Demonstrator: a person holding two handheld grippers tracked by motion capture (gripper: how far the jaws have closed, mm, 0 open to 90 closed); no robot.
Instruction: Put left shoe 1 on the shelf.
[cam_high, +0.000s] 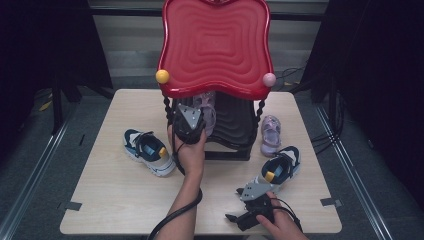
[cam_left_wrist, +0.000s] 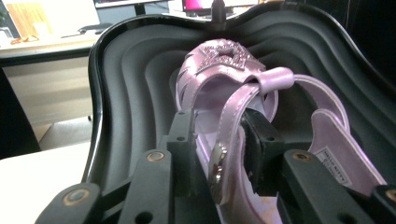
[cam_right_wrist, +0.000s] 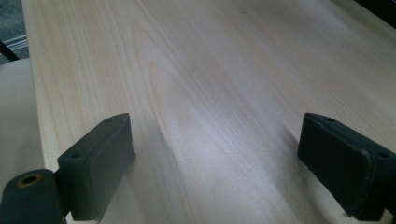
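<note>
High view: a pale wooden table (cam_high: 115, 200) carries a two-tier shoe rack with a glossy, ripple-moulded red top shelf (cam_high: 216, 45) and a black lower shelf (cam_high: 235, 122). The left gripper (cam_high: 190, 120) reaches under the red shelf, at a pink sandal (cam_high: 207, 107) lying on the black shelf. A second pink sandal (cam_high: 270, 134) lies on the table beside the rack. Two navy-and-white sneakers lie on the table, one left (cam_high: 148, 151), one right (cam_high: 280, 169). The right gripper (cam_high: 252, 202) rests low near the front edge.

Left gripper view: the sandal (cam_left_wrist: 224, 74) is glossy lilac with a glittered star. Its ankle strap (cam_left_wrist: 233, 135) runs between the jaws; the pads appear slightly clear of it, so the jaws read as open.

Right gripper view: the jaws stand wide apart over bare wood grain (cam_right_wrist: 210, 93).
</note>
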